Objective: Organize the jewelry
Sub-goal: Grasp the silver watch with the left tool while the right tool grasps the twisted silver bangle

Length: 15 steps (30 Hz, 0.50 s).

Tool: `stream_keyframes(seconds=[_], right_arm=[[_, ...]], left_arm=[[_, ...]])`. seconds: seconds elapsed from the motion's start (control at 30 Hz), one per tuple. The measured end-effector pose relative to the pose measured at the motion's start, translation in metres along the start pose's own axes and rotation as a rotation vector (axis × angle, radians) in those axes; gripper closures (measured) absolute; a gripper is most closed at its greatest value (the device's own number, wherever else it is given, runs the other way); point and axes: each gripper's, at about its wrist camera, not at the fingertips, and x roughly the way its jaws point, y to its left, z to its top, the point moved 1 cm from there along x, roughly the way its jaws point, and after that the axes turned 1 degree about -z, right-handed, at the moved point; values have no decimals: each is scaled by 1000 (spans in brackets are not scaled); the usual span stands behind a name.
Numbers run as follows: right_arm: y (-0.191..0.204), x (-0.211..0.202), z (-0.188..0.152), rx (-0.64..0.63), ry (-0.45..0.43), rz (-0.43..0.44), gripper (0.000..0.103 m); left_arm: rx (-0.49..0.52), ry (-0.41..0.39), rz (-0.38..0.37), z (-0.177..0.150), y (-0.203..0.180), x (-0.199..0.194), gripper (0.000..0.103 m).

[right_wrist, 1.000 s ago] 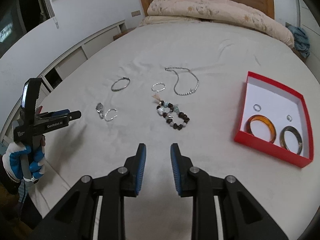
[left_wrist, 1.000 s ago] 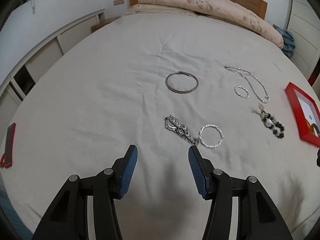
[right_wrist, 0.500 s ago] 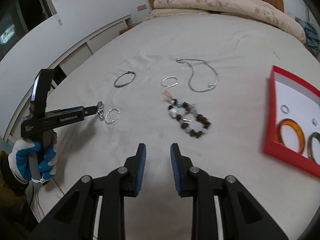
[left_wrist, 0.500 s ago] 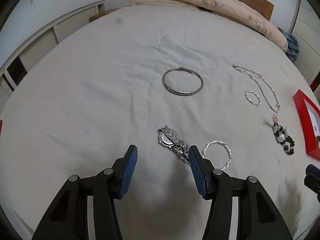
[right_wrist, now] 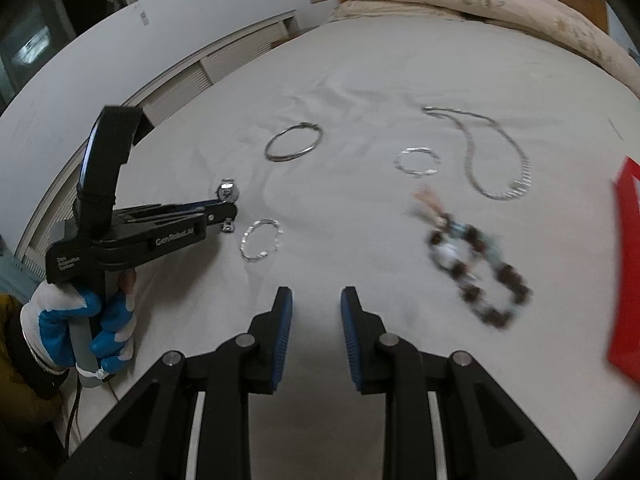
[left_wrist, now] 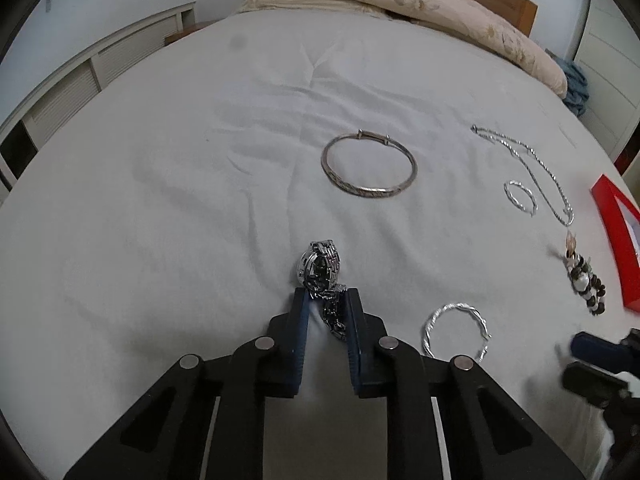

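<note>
My left gripper (left_wrist: 326, 298) is shut on the metal band of a silver watch (left_wrist: 319, 266) lying on the white bed sheet; the watch face sticks out past the fingertips. From the right wrist view the left gripper (right_wrist: 226, 210) and the watch (right_wrist: 229, 191) show at the left. My right gripper (right_wrist: 312, 300) is open and empty above the sheet. A twisted silver bangle (left_wrist: 455, 330) lies just right of the watch. A red box (left_wrist: 616, 240) sits at the right edge.
On the sheet lie a plain silver bangle (left_wrist: 370, 170), a small twisted ring bangle (left_wrist: 520, 196), a silver chain necklace (left_wrist: 532, 168) and a dark beaded bracelet (right_wrist: 476, 270). A folded quilt (left_wrist: 420, 4) lies at the headboard. White cabinets (right_wrist: 224, 64) run along the left.
My left gripper has moved down onto the watch and closed on its band. My right gripper has swung left, so the red box has slid toward the frame edge.
</note>
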Motion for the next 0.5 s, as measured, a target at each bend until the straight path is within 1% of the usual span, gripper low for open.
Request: stream_keyframes(seconds=[0.2,0.33,0.37,0.43,0.5], right_arm=[[21,34,20,-54,17,24,79],[31,55,27,-90,35,-1,81],[34,60,28,-105,39,-17,83],[38,67,30,-129,43,-45,88],[41,72,31,-157,47,-74,97]], left_arm=[[1,-36,-18,-1,4,-2,87],[0,-60,-28,-2,10,-6,90],[-2,-65,-33,-2,11,-7,97],[-11,-73,-46,-1,14,-8,98],[-18,-79,-52,0,16,-9,98]])
